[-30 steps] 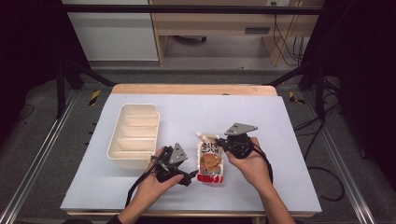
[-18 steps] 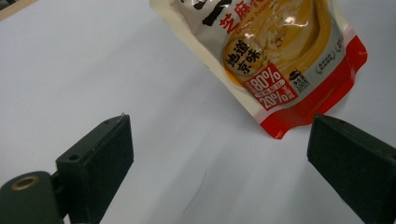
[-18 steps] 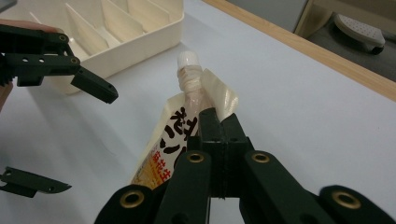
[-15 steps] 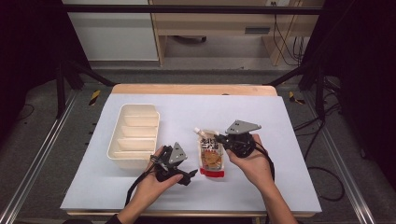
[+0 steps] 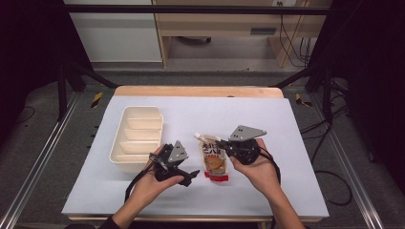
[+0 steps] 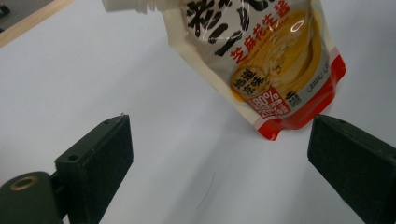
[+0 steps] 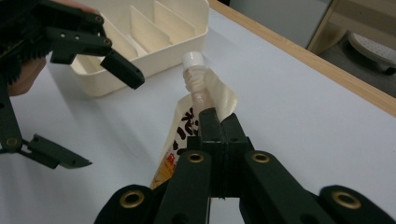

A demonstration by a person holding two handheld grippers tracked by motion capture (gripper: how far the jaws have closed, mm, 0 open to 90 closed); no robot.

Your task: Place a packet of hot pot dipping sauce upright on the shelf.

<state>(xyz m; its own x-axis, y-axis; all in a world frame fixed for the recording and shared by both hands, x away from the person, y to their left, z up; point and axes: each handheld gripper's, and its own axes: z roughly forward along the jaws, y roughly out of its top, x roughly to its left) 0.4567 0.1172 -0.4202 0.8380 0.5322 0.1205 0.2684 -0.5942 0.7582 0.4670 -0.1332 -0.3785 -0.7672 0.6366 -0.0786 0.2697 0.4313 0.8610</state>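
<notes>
A spouted sauce pouch (image 5: 213,160) with a yellow and red print lies tilted near the middle of the table. Its white cap (image 7: 192,58) points toward the far side. My right gripper (image 5: 220,143) is shut on the pouch's upper edge (image 7: 205,93), just below the neck, and holds that end raised. The red bottom edge of the pouch (image 6: 275,60) hangs close over the mat. To the pouch's left, my left gripper (image 5: 191,174) stands open with nothing between its fingers. In the left gripper view its jaws (image 6: 219,126) are spread wide below the pouch's lower corner.
A cream tray (image 5: 118,138) with several divided compartments stands left of the pouch, just behind the left hand, its near wall (image 7: 116,81) close to the left gripper (image 7: 109,122). The pale mat (image 5: 286,124) covers the table up to its wooden far edge (image 5: 200,90).
My right gripper has risen slightly with the pouch's spout end in it. The left gripper has stayed where it was, still open.
</notes>
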